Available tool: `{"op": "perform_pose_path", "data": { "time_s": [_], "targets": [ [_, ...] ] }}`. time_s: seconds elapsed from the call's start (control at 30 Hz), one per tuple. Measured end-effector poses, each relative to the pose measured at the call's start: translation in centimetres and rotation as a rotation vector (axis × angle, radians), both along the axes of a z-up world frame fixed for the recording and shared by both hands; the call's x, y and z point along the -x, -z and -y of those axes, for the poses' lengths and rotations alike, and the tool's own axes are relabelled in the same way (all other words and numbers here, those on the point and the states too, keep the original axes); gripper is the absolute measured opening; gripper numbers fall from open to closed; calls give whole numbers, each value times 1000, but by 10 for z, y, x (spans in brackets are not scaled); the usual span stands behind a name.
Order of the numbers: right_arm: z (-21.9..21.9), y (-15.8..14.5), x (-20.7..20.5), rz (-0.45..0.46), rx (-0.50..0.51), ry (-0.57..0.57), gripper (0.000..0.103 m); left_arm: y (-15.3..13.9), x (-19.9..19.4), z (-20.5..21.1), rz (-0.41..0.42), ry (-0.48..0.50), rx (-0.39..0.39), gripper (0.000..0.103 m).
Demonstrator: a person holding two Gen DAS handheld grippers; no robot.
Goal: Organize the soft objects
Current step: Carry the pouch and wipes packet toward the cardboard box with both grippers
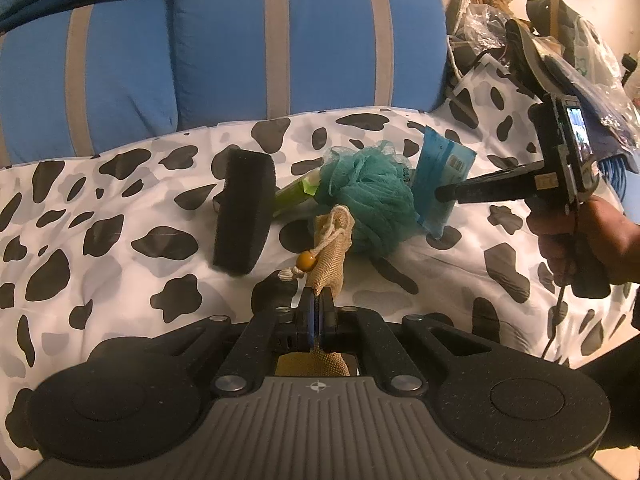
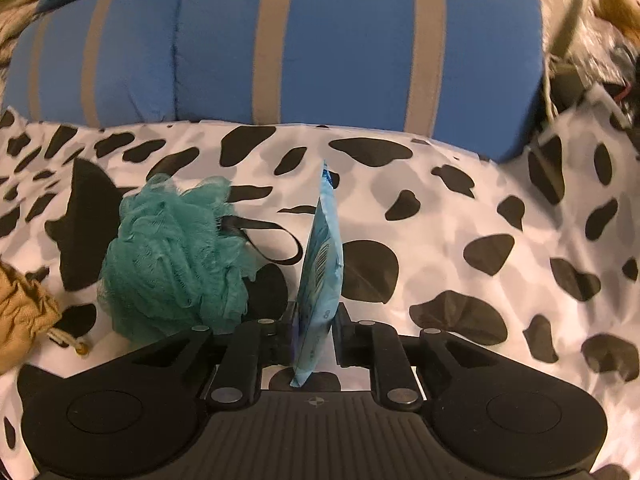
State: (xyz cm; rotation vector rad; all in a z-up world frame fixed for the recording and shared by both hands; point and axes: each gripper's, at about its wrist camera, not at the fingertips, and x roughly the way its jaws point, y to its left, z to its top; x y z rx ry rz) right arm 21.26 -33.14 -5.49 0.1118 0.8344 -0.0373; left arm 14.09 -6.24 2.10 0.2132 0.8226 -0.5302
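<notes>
My right tool (image 2: 316, 320), jaws slack around upright blue packet (image 2: 322, 264); teal loofah (image 2: 172, 256) just left. Left tool (image 1: 317, 304) pinches burlap pouch (image 1: 330, 248).

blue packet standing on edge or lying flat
On edge: the blue packet stands upright on the spotted cover, between the right jaws.

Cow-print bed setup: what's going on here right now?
A person is sorting soft items on a cow-print sheet with a hand-held claw in each hand. The left claw is shut on a tan mesh drawstring pouch. The right claw has a light blue packet standing on edge between its jaws, which look slightly parted, beside a teal bath pouf. A black sponge block and a green packet lie nearby.
</notes>
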Motion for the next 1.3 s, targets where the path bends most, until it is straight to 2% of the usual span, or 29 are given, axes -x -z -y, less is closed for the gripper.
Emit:
{"op": "perform_pose_path", "data": {
  "time_s": [0.07,0.23,0.63,0.97,1.3],
  "targets": [
    [3,-2,1,4,-21,29,15,-1,1,0,1,3,6,2],
    [4,-20,9,39,18,58,14,-3,4,-2,8,2,14,2],
    [-2,-70,68,136,-24,48,14,-16,17,-10,49,5,66,2],
    [-25,-87,122,143,-90,-25,14,-23,45,-20,67,-20,115,2],
    [-52,-98,170,133,-147,-93,14,-23,90,-24,54,-6,125,2]
  ]
}}
